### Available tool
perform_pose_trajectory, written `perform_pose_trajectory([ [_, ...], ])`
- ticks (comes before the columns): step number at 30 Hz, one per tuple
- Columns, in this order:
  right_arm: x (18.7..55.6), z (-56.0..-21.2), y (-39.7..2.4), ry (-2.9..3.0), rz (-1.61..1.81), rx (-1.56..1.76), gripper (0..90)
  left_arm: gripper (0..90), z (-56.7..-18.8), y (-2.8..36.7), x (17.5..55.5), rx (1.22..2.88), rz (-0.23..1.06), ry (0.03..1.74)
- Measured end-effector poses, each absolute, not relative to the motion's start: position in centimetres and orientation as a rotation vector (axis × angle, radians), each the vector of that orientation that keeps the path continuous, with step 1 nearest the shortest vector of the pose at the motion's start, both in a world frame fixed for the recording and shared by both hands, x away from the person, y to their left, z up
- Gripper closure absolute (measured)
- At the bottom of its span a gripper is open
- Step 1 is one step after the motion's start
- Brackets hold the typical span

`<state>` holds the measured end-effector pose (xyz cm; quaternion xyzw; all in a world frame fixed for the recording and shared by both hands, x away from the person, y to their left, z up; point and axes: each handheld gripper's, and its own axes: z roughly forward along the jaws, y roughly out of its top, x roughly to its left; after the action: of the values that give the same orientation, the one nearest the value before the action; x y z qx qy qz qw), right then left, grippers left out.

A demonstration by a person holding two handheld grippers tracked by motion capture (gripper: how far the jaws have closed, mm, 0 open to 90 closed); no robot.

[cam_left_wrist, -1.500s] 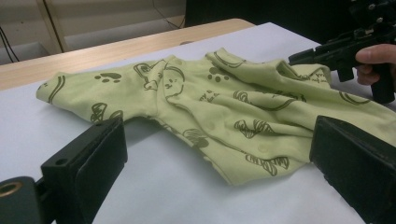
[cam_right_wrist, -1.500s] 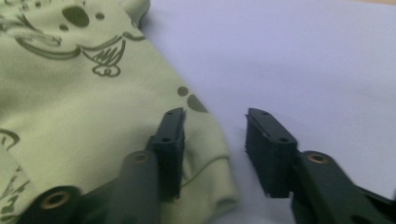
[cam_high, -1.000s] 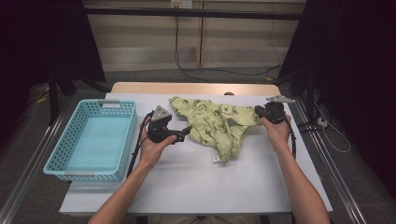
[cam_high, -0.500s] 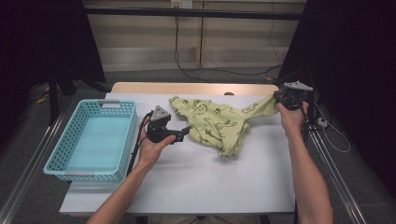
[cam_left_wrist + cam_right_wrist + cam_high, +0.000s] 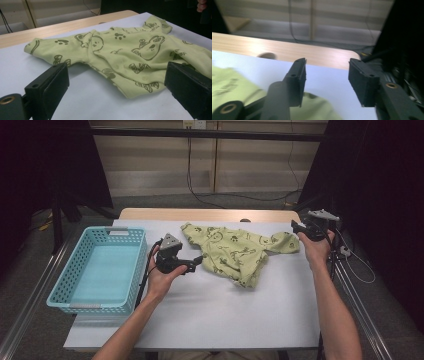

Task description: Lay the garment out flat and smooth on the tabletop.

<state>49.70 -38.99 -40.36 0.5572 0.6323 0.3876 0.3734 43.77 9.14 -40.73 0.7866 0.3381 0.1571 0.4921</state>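
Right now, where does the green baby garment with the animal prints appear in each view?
High view: the green garment lies spread at the table's centre, right of the blue basket.
Left gripper view: it spans the middle, beyond the open black jaws.
Right gripper view: a part of it is at lower left, under the left jaw.
Shared landmark: the wooden table edge behind it.
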Motion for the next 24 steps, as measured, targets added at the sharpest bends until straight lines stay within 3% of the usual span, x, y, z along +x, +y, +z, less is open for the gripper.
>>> perform_pose_trajectory([
  [3, 47.8, -39.9, -37.5, 1.663, 1.054, 1.368, 43.4, 5.7, -40.8, 8.8, 43.4, 1.854, 0.364, 0.845],
  [10, 42.1, -40.4, -33.5, 1.828, 1.15, 1.217, 45.3, 5.7, -40.4, 9.0, 42.6, 1.848, 0.371, 0.83],
  [20, 33.8, -41.8, -28.0, 2.057, 1.275, 1.004, 60.6, 5.7, -41.2, 8.9, 42.5, 1.865, 0.362, 0.832],
  [24, 32.8, -43.7, -26.7, 2.179, 1.222, 0.975, 52.0, 5.7, -41.7, 8.5, 42.3, 1.875, 0.333, 0.828],
])
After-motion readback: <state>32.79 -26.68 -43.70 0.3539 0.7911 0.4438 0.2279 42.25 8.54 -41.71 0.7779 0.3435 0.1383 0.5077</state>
